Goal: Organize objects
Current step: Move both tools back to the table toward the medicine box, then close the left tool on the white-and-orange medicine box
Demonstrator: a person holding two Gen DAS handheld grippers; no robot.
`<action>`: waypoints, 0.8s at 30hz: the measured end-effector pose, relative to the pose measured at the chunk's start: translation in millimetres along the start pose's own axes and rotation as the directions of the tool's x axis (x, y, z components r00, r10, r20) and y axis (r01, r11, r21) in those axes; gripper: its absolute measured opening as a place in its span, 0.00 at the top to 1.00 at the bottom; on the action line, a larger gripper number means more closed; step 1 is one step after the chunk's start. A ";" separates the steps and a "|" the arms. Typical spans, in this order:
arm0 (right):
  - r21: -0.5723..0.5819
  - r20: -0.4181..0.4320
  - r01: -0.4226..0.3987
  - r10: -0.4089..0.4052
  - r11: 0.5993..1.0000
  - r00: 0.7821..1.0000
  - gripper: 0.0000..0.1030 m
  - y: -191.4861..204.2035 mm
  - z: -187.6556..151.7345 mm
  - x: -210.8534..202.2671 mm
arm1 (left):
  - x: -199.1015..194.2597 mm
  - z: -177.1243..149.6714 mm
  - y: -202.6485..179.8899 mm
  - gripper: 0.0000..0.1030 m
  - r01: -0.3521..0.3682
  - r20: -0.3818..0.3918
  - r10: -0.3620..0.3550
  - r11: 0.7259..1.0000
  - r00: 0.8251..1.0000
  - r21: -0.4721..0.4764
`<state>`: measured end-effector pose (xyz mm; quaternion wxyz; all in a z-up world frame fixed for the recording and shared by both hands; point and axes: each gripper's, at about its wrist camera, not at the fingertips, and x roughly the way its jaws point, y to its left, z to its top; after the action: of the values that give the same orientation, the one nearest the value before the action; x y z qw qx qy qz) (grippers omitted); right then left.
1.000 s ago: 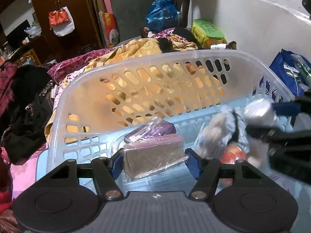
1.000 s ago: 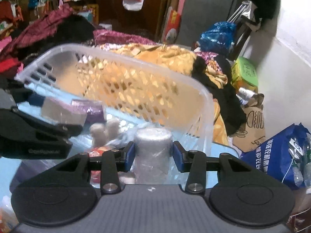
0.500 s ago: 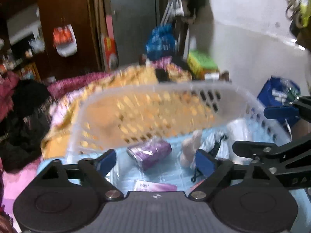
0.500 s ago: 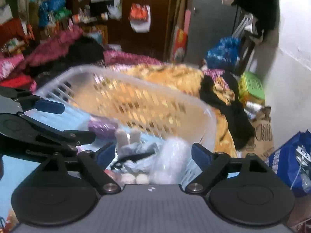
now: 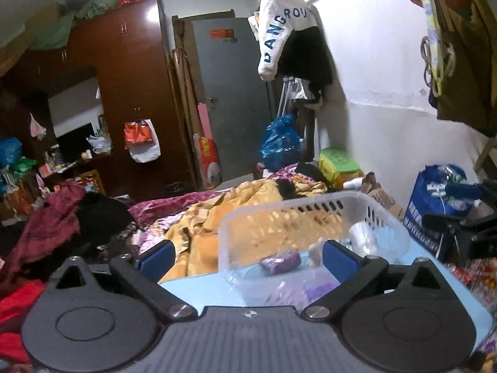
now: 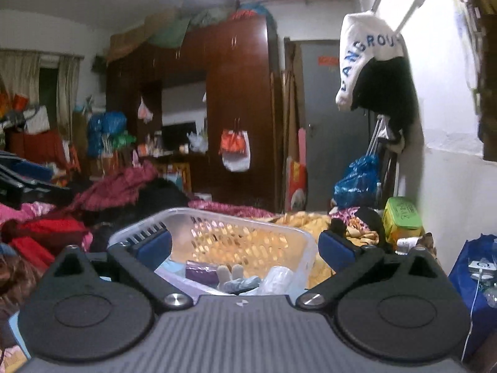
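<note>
At lower centre of both views, a translucent white plastic laundry basket (image 5: 298,214) with slotted and perforated walls is seen on a pale blue surface (image 5: 198,289). Inside it lie a purple wrapped packet (image 5: 281,262), a clear crinkled plastic roll (image 6: 276,279) and a soft toy (image 6: 230,275), partly hidden by the basket wall. The left gripper (image 5: 247,256) is spread wide, nothing between its blue pads; its jaws have just been opening. The right gripper (image 6: 245,247) is likewise spread wide and empty, its jaws just opened too. Behind the basket a rumpled mustard-gold quilt (image 5: 217,214) is noted. At upper right a white garment (image 5: 279,40) lettered "ANGROU" hangs beside a grey door (image 5: 233,99). A glossy brown wardrobe (image 5: 130,93) stands at left.
</note>
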<state>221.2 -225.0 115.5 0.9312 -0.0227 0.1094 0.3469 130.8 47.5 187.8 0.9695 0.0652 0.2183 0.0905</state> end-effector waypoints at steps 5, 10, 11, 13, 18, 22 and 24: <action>-0.023 0.023 -0.018 0.018 1.000 1.000 0.00 18.0 -35.6 -18.0 | -18.6 -47.7 10.7 0.01 -0.006 0.010 0.006 1.000 1.000 0.028; 0.020 0.000 -0.097 0.097 0.995 0.995 0.00 40.2 -91.2 -32.4 | -30.8 -113.1 21.4 0.01 -0.006 0.020 0.005 1.000 1.000 0.012; 0.031 -0.001 -0.125 0.125 0.992 0.992 0.00 44.2 -100.7 -34.2 | -34.0 -125.5 21.6 0.01 0.001 0.030 -0.002 1.000 1.000 0.012; 0.057 -0.002 -0.174 0.174 0.983 0.985 0.00 51.1 -119.5 -32.6 | -38.7 -147.4 18.9 0.01 0.027 0.065 -0.027 1.000 0.997 0.006; 0.004 0.057 -0.182 0.181 0.983 0.982 0.00 67.7 -150.0 -31.8 | -36.9 -197.8 4.6 0.01 0.100 0.147 -0.097 0.995 0.984 -0.008; -0.001 0.047 -0.213 0.213 0.977 0.976 0.00 68.9 -159.0 -26.6 | -23.8 -217.9 -0.8 0.02 0.130 0.162 -0.124 0.991 0.979 -0.025; 0.014 0.059 -0.227 0.226 0.974 0.972 0.00 66.5 -158.2 -25.8 | -22.4 -225.7 1.1 0.02 0.146 0.165 -0.135 0.988 0.977 -0.056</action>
<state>129.2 -209.9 -30.8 0.8885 0.0093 0.0883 0.4502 12.6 63.6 -5.1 0.9896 0.0236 0.1401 0.0235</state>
